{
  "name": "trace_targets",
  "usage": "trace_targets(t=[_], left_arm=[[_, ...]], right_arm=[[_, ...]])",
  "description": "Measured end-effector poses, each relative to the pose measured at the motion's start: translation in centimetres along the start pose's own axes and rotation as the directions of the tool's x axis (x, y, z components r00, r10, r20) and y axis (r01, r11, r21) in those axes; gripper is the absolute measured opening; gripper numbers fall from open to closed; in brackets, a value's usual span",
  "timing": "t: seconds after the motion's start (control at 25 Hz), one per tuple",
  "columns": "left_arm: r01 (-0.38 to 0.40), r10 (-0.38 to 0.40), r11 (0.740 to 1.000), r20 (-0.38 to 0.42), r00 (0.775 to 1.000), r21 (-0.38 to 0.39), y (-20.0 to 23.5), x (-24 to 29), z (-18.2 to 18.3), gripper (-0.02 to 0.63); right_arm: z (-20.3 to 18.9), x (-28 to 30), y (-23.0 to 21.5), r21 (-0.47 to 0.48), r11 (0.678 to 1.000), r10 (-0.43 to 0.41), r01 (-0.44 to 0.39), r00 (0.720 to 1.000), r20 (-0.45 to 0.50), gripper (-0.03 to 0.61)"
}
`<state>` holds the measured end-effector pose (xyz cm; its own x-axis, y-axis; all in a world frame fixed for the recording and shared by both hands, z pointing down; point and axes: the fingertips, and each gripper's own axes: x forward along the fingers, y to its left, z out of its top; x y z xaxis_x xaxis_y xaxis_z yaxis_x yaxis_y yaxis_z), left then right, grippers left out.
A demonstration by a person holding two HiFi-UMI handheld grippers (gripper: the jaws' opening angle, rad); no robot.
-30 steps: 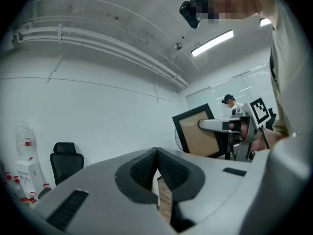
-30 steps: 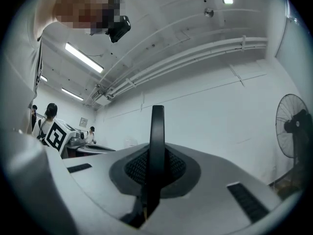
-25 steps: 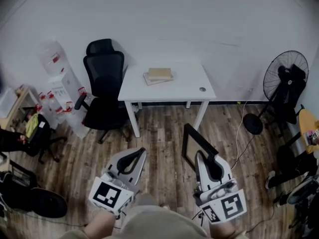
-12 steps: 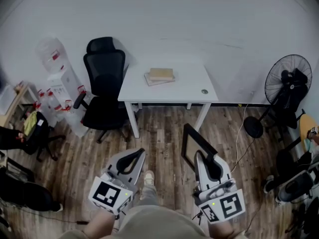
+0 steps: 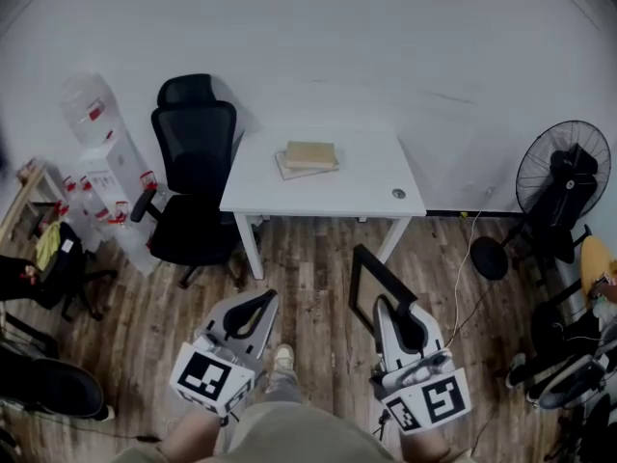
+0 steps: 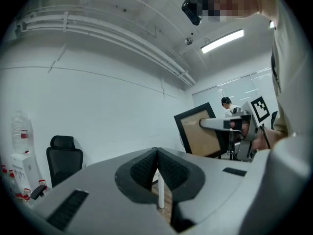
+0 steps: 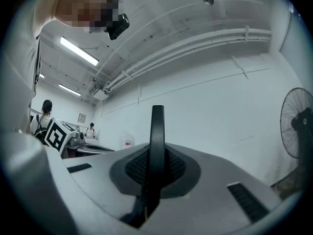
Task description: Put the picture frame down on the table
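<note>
dim, fisheye-bent edges (ceiling strip lights)

Books [image 5: 309, 155] on table [image 5: 371, 179]; chair [image 5: 193, 162] left, fan [image 5: 569, 177] right; picture frame [image 5: 371, 287] before table.

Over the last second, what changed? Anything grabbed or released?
The person has stepped toward the table, which now sits lower in the head view, and a shoe has come into sight between the grippers. Nothing was grabbed or released. The right gripper stays shut on the upright picture frame, the left gripper stays shut and empty, and the books have not moved.
</note>
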<state>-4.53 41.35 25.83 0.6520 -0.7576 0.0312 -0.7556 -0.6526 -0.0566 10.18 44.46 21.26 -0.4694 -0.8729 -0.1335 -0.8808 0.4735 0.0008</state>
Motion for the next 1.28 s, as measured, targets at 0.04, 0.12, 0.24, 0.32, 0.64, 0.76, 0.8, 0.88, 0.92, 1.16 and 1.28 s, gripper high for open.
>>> trace_targets(t=[0.04,0.12,0.24,0.32,0.64,0.76,0.8,0.88,0.92,1.16,1.28], left_arm=[[0.004,-0.004,1.0,-0.005,1.0,-0.007,0.6,0.8,-0.1,0.021],[0.014,-0.014,1.0,-0.013,1.0,-0.014,2.1,2.4,-0.2,0.021],[0.028,-0.028,1.0,-0.025,0.999,-0.014,4.5,4.7,-0.6,0.021],[0.033,-0.034,0.999,-0.043,0.998,-0.026,6.4,6.3,-0.9,0.021],[0.044,-0.046,0.998,-0.063,0.997,-0.035,14.8,11.9,-1.4,0.021],[0.045,-0.048,0.998,-0.068,0.997,-0.042,17.8,13.4,-1.6,0.021],[0.046,-0.049,0.998,-0.071,0.996,-0.042,18.6,13.9,-1.7,0.021],[0.048,-0.052,0.998,-0.075,0.996,-0.046,20.0,14.7,-2.0,0.021],[0.049,-0.053,0.998,-0.077,0.996,-0.05,20.6,14.9,-2.2,0.021],[0.045,-0.05,0.997,-0.092,0.995,-0.059,23.1,16.9,-3.5,0.021],[0.044,-0.05,0.997,-0.118,0.992,-0.06,23.8,18.0,-4.8,0.021]], right_arm=[[-0.3,0.9,-0.5,0.002,1.0,-0.004,0.004,1.0,-0.006,0.034],[-1.0,2.9,-1.4,0.01,1.0,-0.012,0.012,1.0,-0.02,0.033],[-2.0,6.1,-2.5,0.026,1.0,-0.017,0.018,0.999,-0.047,0.033],[-2.7,8.3,-3.3,0.038,0.999,-0.019,0.021,0.998,-0.068,0.033],[-4.9,17.5,-5.8,0.092,0.995,-0.03,0.04,0.993,-0.11,0.034],[-5.6,20.8,-6.4,0.12,0.992,-0.033,0.047,0.993,-0.117,0.033],[-5.8,21.6,-6.6,0.131,0.99,-0.034,0.05,0.993,-0.117,0.033],[-6.2,23.2,-7.0,0.156,0.986,-0.037,0.055,0.992,-0.119,0.034],[-6.5,23.9,-7.1,0.17,0.984,-0.037,0.057,0.992,-0.123,0.034],[-8.7,26.8,-8.5,0.234,0.969,-0.04,0.079,0.985,-0.167,0.034],[-10.0,27.7,-9.5,0.279,0.955,-0.048,0.099,0.982,-0.184,0.034]])
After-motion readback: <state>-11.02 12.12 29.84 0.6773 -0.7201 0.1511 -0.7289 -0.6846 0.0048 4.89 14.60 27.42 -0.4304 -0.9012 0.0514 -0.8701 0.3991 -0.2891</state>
